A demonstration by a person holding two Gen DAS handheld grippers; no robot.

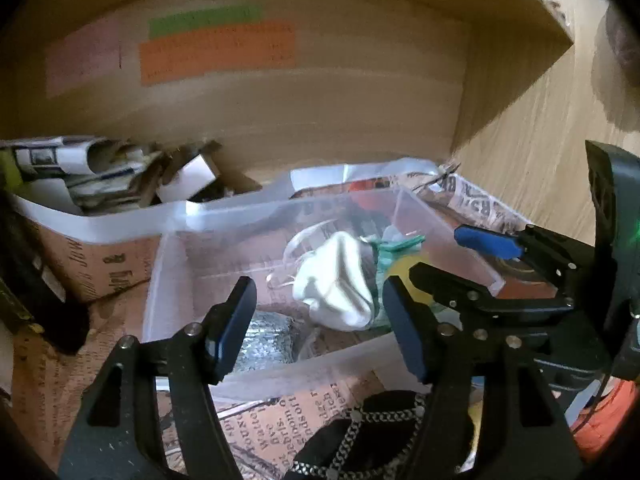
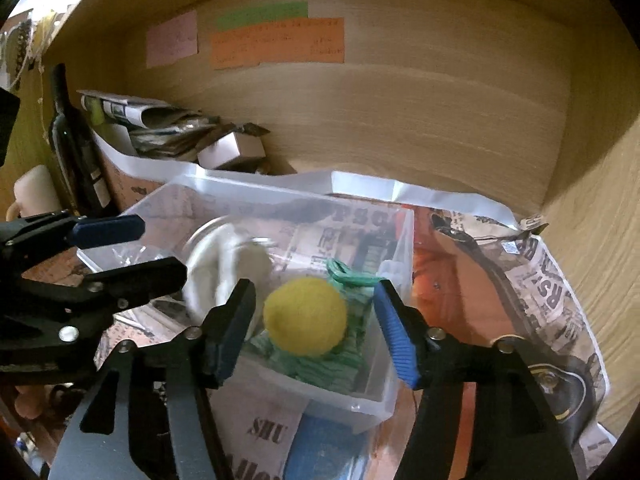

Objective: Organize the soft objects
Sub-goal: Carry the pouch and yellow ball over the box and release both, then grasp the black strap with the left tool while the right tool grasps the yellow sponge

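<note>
A clear plastic bin [image 1: 176,264] [image 2: 384,400] stands on a shelf lined with newspaper. Inside lie a white cloth [image 1: 340,280] [image 2: 228,268], a yellow felt ball [image 2: 306,316] [image 1: 404,270] and a green knitted piece [image 2: 340,364] [image 1: 396,246]. My left gripper [image 1: 320,332] is open and empty, just above the bin's near rim; it also shows at the left of the right wrist view [image 2: 120,248]. My right gripper [image 2: 316,328] is open and empty, its fingers either side of the yellow ball above the bin; it also shows in the left wrist view [image 1: 452,254].
A paper-wrapped box [image 1: 100,216] [image 2: 132,160] full of papers and a small white carton stands back left. A dark bottle [image 2: 72,136] and a cream mug [image 2: 34,192] stand at far left. Coloured notes [image 1: 216,52] stick on the back wall. A black chain item [image 1: 360,436] lies in front.
</note>
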